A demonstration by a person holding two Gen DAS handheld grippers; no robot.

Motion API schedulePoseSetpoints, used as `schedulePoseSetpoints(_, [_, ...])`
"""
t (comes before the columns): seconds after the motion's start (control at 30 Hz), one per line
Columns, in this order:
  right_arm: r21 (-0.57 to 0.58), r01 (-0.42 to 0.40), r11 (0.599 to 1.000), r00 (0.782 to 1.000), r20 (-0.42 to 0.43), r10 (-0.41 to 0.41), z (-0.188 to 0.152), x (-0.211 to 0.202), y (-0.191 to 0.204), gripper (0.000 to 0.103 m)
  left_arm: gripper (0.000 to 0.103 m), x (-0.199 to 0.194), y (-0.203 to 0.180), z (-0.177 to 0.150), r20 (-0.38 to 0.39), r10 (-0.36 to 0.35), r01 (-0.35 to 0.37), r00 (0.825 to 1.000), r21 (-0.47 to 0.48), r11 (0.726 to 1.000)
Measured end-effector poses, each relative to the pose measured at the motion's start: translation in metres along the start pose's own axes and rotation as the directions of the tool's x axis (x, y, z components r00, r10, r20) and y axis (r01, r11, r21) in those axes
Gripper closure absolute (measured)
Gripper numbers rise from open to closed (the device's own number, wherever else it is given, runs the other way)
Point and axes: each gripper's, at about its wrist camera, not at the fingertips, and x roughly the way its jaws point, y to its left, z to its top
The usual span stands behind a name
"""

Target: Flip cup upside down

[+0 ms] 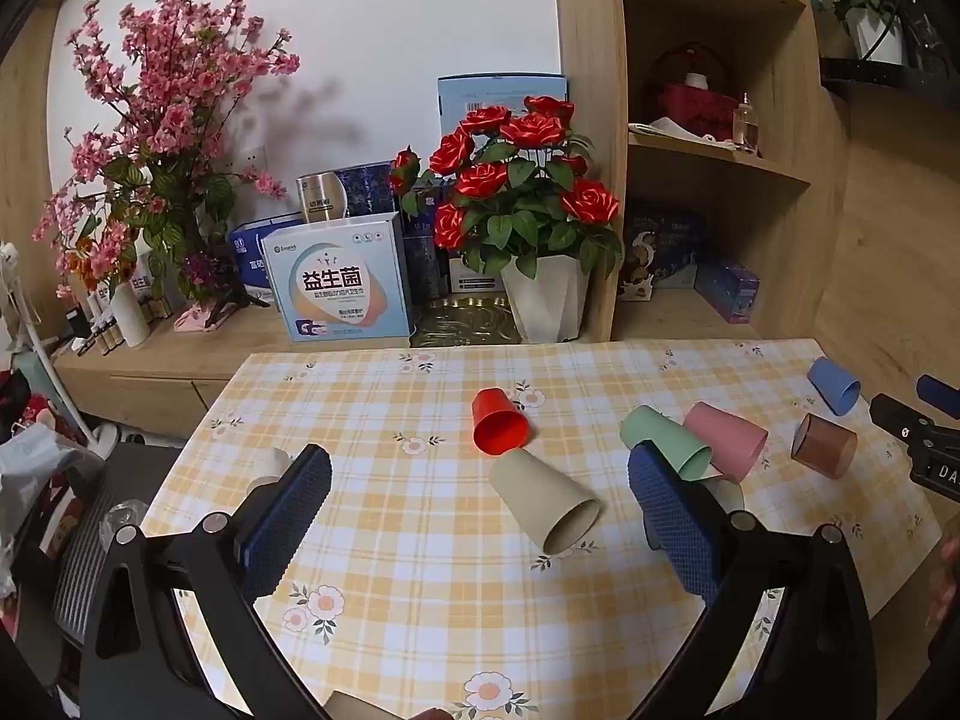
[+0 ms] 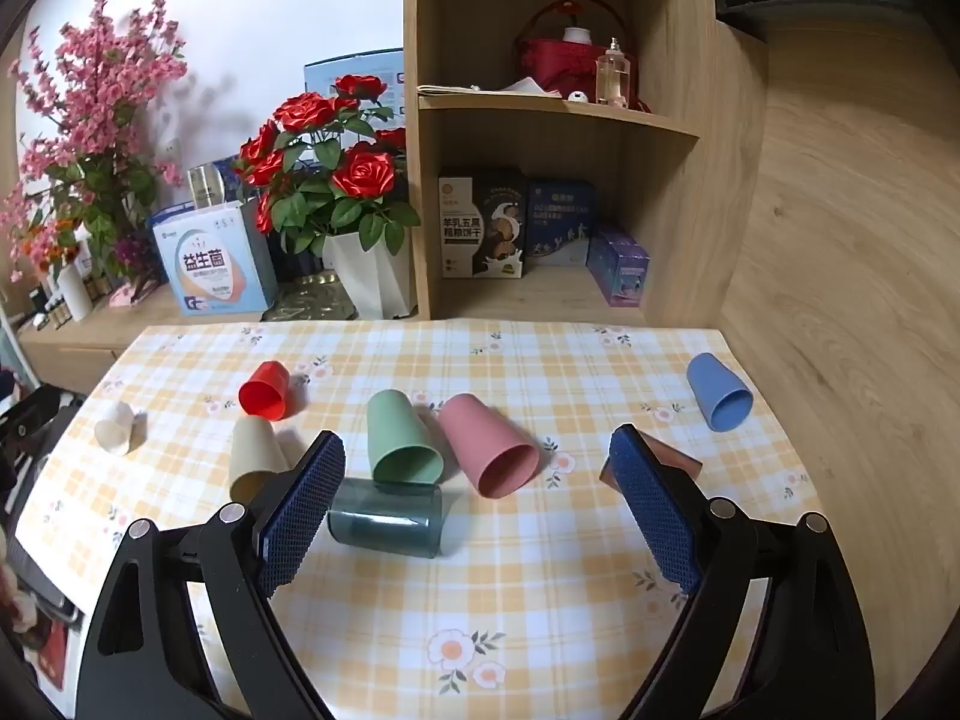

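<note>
Closest to my lens are the blue textured pads of my left gripper [image 1: 480, 504], jaws spread wide and holding nothing, hovering over the yellow checked tablecloth [image 1: 384, 576]. My right gripper [image 2: 477, 495] is the same: jaws wide apart, nothing between them, above the cloth.

Going left to right in the right wrist view, every cup I see lies on its side. A small cream cup [image 2: 115, 427] sits near the table's left edge. Next is the red cup [image 2: 264, 390], mouth turned toward me, and just in front of it the beige cup [image 2: 255, 459], partly hidden by my left-hand pad. Then the green cup [image 2: 401, 439] and the pink cup [image 2: 489, 444] lie side by side, touching or nearly so, mouths facing me. The dark translucent grey cup [image 2: 387, 517] lies crosswise right below the green one, just beside my left pad. A brown cup [image 2: 678, 463] peeks out behind the right pad; I cannot tell much of it here. The blue cup [image 2: 717, 391] lies well apart near the far right corner.

From the left wrist view the beige cup [image 1: 543, 501] sits between my pads, and the brown cup [image 1: 823, 445] shows clearly, on its side. Behind the table stand a white pot of red roses [image 1: 522, 198] and a wooden shelf [image 1: 714, 156]
</note>
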Motion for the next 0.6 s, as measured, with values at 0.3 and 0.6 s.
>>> schedulePoseSetpoints(0.3, [0.004,-0.002,1.000,1.000,0.004,0.002,0.0010,0.0001,-0.0006,0.016,0.006,-0.0001,0.0001,0.0000,0.001,-0.001,0.001,1.000,-0.001,1.000])
schedulePoseSetpoints(0.6, [0.004,-0.001,1.000,1.000,0.004,0.001,0.0024,-0.0001,-0.0008,0.016,0.006,0.0000,0.0000,0.0000,0.001,-0.001,0.001,1.000,-0.001,1.000])
